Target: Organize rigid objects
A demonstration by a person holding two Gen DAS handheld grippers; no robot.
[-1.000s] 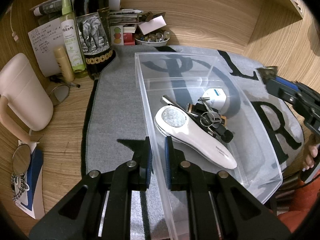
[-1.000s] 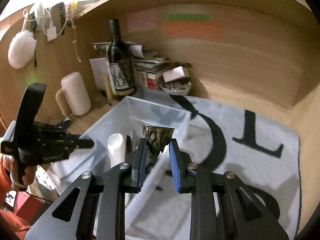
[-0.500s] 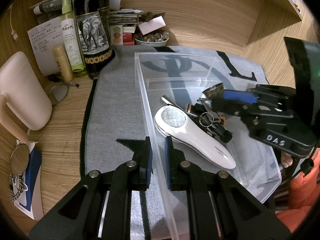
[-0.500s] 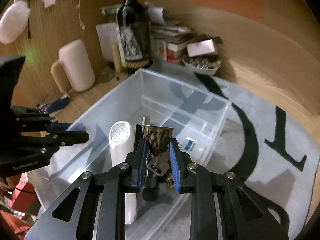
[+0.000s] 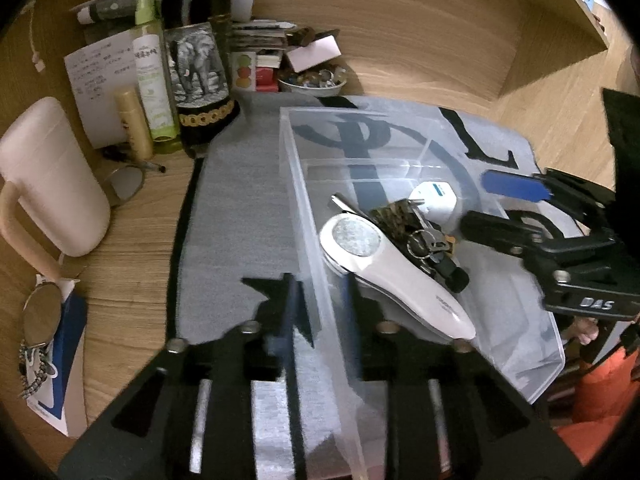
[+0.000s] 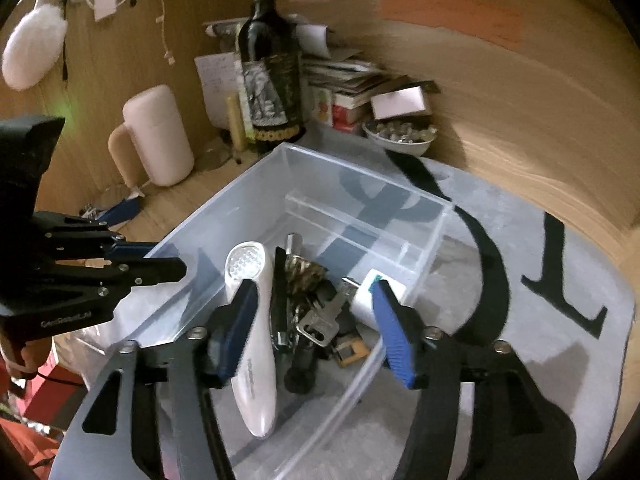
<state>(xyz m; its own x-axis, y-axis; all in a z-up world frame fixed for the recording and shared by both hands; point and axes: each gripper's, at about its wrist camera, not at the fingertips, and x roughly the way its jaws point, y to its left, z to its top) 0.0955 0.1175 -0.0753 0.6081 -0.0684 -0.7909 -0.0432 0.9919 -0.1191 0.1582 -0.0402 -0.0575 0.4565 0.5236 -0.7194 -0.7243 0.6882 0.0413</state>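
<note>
A clear plastic bin (image 5: 400, 120) (image 6: 224, 208) stands on a grey mat. In it lie a white handheld device (image 5: 384, 264) (image 6: 252, 340), a bunch of keys (image 5: 428, 240) (image 6: 320, 324), a white charger (image 5: 434, 198) (image 6: 366, 300) and a dark patterned cone-shaped piece (image 5: 394, 214) (image 6: 304, 272). My right gripper (image 6: 312, 328) is open and empty above the bin; it also shows in the left wrist view (image 5: 496, 204). My left gripper (image 5: 320, 304) straddles the bin's near wall, its fingers parted and blurred; it also shows in the right wrist view (image 6: 160, 258).
A wine bottle (image 5: 200, 60), a green spray bottle (image 5: 150, 68), a pink jug (image 5: 48, 176), papers, boxes and a bowl of small items (image 5: 312, 80) crowd the back left. Round mirrors (image 5: 42, 316) lie at the left. Wooden walls enclose the desk.
My right gripper opened and let go of the patterned cone, which now lies in the bin beside the white device. My left gripper's fingers have parted around the bin wall.
</note>
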